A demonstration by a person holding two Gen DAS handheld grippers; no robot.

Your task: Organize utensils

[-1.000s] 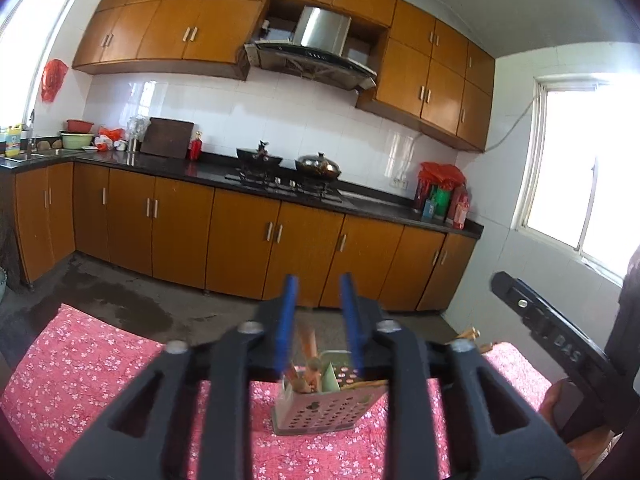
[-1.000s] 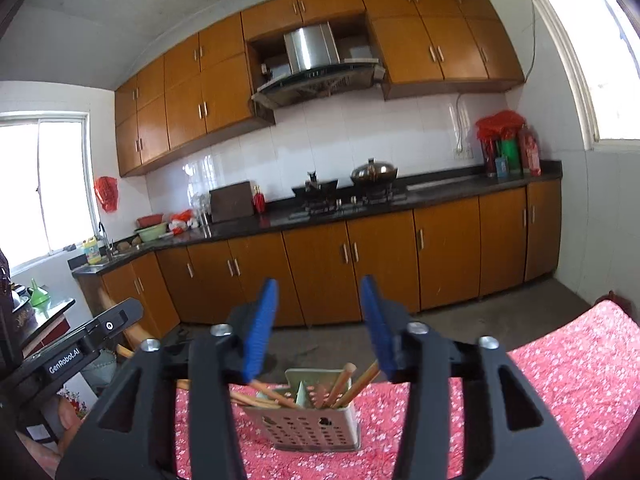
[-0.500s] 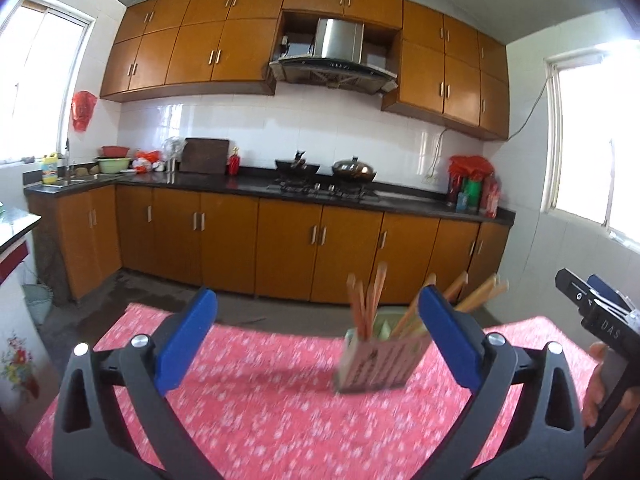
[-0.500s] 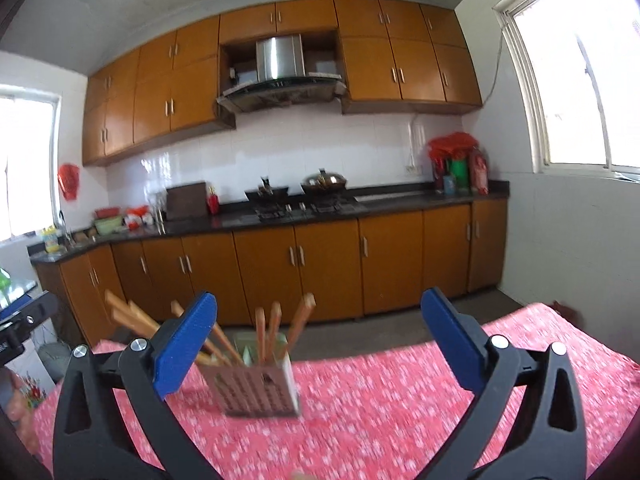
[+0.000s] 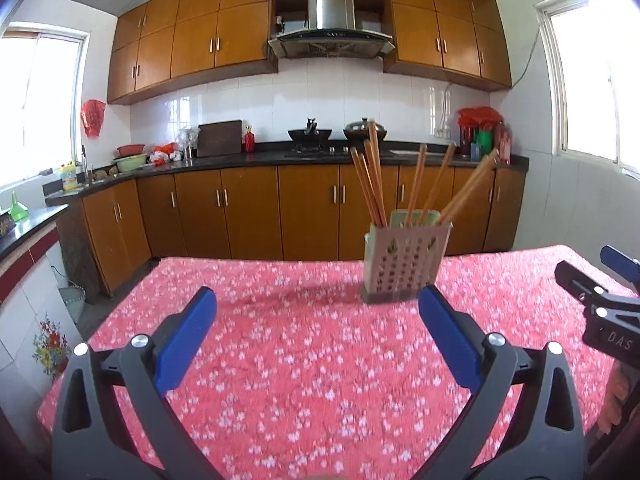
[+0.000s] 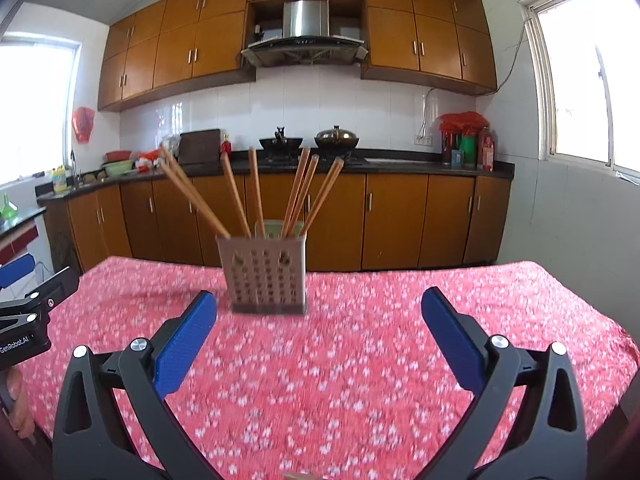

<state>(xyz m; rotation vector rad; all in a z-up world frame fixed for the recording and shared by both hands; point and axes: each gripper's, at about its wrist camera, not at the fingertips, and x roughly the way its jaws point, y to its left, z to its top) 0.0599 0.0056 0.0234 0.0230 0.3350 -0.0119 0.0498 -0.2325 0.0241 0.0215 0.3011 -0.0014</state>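
Both claws [image 5: 316, 300] [image 6: 318, 300] wide open, empty. Far chopsticks [image 6: 256, 192] in holder [image 6: 264, 276]: light, stiff, slippery; best pinched mid-shaft.

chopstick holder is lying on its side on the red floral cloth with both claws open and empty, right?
Not quite. The chopstick holder stands upright on the red floral cloth, chopsticks fanning out of its top, as the right wrist view shows. The rest holds: the left claw and right claw are both open and empty.

Left hand-held gripper [image 5: 316, 308] and right hand-held gripper [image 6: 318, 308] both gape wide, empty.
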